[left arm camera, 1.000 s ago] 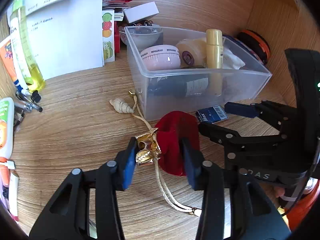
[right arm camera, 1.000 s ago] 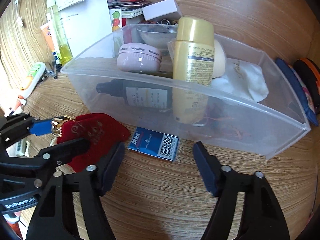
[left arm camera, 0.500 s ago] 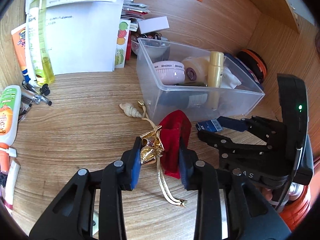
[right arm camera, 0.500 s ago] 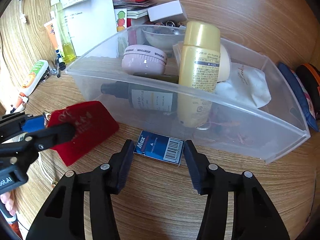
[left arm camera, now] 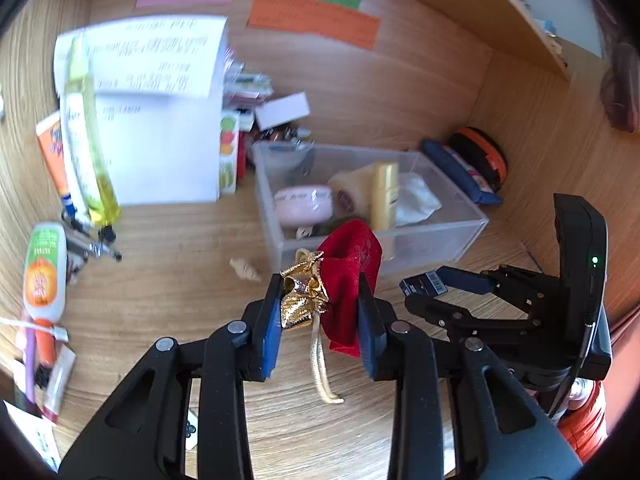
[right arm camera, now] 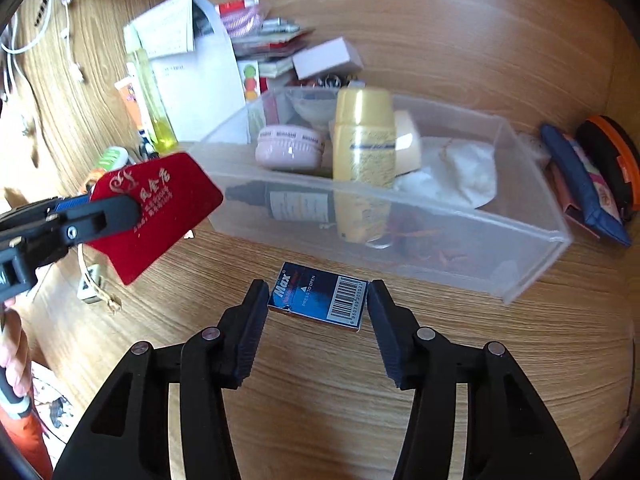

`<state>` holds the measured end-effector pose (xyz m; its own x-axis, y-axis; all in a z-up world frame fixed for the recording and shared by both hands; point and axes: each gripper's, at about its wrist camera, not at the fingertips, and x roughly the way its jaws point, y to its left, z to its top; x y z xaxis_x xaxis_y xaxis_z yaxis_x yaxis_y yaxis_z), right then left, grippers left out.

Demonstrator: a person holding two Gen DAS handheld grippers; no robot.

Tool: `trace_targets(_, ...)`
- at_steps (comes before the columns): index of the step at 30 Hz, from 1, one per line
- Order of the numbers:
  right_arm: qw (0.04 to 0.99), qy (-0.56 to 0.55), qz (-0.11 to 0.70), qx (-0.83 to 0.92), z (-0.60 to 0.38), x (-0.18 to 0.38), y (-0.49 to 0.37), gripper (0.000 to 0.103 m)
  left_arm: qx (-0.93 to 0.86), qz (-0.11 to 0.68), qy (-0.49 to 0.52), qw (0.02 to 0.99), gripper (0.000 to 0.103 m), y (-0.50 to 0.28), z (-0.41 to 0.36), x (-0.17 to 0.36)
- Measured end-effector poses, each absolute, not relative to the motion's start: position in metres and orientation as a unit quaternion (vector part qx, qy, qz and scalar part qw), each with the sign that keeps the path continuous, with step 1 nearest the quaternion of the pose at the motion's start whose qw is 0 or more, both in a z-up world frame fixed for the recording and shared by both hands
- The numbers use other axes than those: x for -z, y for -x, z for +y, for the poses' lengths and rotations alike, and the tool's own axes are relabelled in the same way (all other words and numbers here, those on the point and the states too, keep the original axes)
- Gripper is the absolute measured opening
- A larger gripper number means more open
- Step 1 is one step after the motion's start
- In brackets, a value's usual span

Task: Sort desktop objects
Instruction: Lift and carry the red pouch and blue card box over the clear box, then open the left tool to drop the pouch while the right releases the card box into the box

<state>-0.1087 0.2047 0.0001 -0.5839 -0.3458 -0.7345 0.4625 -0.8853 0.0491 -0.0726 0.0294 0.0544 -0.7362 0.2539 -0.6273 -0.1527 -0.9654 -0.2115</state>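
Clutter crowds the back of the wooden counter [right arm camera: 320,400]: a clear plastic bin [right arm camera: 400,248] stands in the middle, holding a pink round tin [right arm camera: 289,147], a gold-capped yellow bottle [right arm camera: 363,148], a dark bottle [right arm camera: 296,206] lying on its side and a white cloth [right arm camera: 460,172]. Behind and left of the bin are white papers [left arm camera: 160,128], a tall yellow-green bottle [left arm camera: 86,132] and a small white box [right arm camera: 326,58]. A white tube with a green and orange label [left arm camera: 44,268] lies at the far left, and a small shell [left arm camera: 245,270] rests on the wood just left of the bin. To the right of the bin a navy pouch [right arm camera: 584,188] leans beside a black and orange round case [right arm camera: 612,160]. Pink, green and orange notes [left arm camera: 312,20] are stuck to the wood-grain back wall.

The left gripper [left arm camera: 318,312] is clamped on a red velvet pouch [left arm camera: 348,276] at its gathered gold neck [left arm camera: 300,300], holding it clear of the counter in front of the bin's near wall; a gold drawstring [left arm camera: 320,368] dangles below. The right gripper [right arm camera: 318,316] has its jaws partly apart, one on each side of a small blue Max box [right arm camera: 318,298] lying flat on the counter just in front of the bin. Whether the pads [right arm camera: 252,328] touch the box I cannot tell.
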Motion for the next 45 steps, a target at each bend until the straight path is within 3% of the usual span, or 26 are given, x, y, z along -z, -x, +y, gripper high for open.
trace_targets(24,0.215,-0.317,0.074,0.921,0.272,-0.068,0.135,0.047,-0.943,-0.063,0.313,0.095,0.032,0.13,0.049,-0.113)
trace_targets(45,0.234,-0.362,0.059,0.9,0.269,-0.027,0.215,0.048,-0.917,-0.063,0.388,0.072,0.034,0.21,0.056,-0.046)
